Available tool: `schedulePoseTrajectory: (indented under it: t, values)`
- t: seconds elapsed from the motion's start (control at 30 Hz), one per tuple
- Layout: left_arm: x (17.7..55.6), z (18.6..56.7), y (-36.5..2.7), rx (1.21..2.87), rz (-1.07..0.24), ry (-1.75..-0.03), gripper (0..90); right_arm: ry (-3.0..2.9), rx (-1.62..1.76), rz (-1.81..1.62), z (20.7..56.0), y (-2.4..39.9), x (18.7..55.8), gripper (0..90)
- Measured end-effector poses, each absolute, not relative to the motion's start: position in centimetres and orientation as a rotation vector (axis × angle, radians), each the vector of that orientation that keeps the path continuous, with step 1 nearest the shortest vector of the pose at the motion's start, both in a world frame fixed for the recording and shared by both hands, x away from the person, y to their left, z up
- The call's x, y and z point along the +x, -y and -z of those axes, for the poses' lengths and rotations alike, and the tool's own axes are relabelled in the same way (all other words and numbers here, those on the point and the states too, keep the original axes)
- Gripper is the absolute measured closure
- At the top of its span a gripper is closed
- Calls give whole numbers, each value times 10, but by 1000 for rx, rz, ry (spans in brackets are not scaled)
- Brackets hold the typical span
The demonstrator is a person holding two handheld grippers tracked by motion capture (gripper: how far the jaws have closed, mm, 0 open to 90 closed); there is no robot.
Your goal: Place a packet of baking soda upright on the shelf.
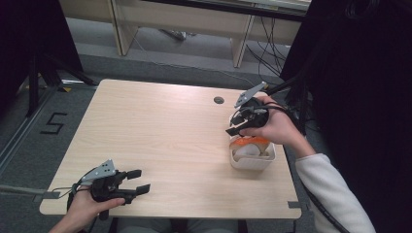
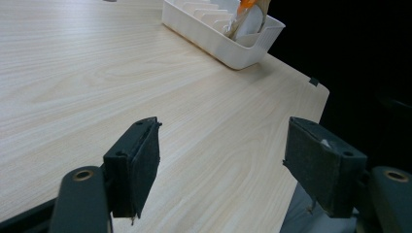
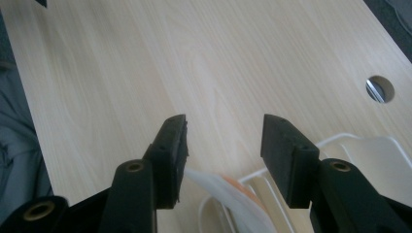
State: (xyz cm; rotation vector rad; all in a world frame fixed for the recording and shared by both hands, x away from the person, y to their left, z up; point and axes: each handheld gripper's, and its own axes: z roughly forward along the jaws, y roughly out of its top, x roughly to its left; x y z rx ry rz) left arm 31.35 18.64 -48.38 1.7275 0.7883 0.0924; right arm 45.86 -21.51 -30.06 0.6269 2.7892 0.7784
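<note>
A white slotted rack (image 1: 252, 162) stands at the table's right edge, holding a white plate and an orange-rimmed one (image 1: 250, 143). My right gripper (image 1: 234, 127) hovers open just above the rack's far end, held by a hand in a white sleeve. In the right gripper view the open jaws frame bare tabletop, with the rack (image 3: 362, 145) and the orange-edged plate (image 3: 228, 187) below them. My left gripper (image 1: 139, 181) rests open and empty near the table's front left corner. From the left gripper view the rack (image 2: 214, 36) lies far ahead, beyond the gripper (image 2: 221, 162).
The light wooden table (image 1: 160, 131) has a cable hole (image 1: 218, 100) near its far edge, seen too as the cable hole (image 3: 380, 89). Dark curtains hang on both sides. A tripod stands at the left and cables run on the floor behind the table.
</note>
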Motion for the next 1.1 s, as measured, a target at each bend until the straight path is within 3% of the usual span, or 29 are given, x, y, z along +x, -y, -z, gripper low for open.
schedulePoseTrajectory:
  t: [0.3,1.1]
  values:
    - [313,485,-186,1727,-95,-820,275,-2674,652,-959,332,187,432,534]
    - [314,488,-185,1736,-104,-815,265,-2743,598,-1016,420,166,381,479]
